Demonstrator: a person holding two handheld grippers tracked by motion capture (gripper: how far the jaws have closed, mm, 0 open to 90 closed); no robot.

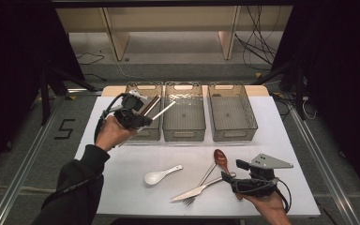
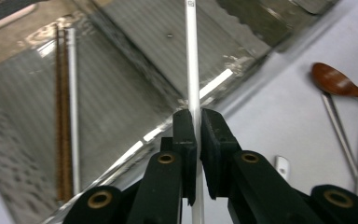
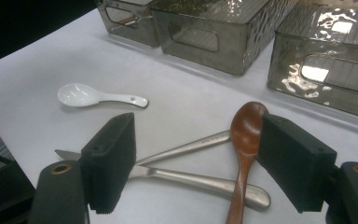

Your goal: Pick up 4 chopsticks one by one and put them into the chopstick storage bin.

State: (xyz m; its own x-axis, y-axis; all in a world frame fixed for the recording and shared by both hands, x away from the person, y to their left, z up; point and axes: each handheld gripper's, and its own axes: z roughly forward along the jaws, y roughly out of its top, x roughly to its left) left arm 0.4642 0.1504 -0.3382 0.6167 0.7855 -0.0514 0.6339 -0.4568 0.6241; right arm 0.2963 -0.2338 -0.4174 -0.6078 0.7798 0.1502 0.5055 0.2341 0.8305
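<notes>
My left gripper (image 1: 145, 118) hangs over the front of the left clear bin (image 1: 143, 86), shut on a thin white chopstick (image 1: 165, 108) that points toward the middle bin (image 1: 183, 135). In the left gripper view the pads clamp this chopstick (image 2: 192, 70) above the bin, where a brown pair of chopsticks (image 2: 63, 116) and a silver chopstick (image 2: 72, 102) lie. My right gripper (image 1: 233, 171) rests open at the table's front right. Its jaws (image 3: 200, 140) straddle a wooden spoon (image 3: 244, 135) without touching it. The spoon lies across a knife (image 3: 191, 179) and a fork handle (image 3: 191, 147).
A white ceramic spoon (image 1: 161, 175) lies alone on the white table (image 1: 122, 164), left of the knife (image 1: 194, 191) and the fork (image 1: 201, 183). The right bin (image 1: 234, 136) stands at the back with nothing in it. Dark floor and cables surround the table.
</notes>
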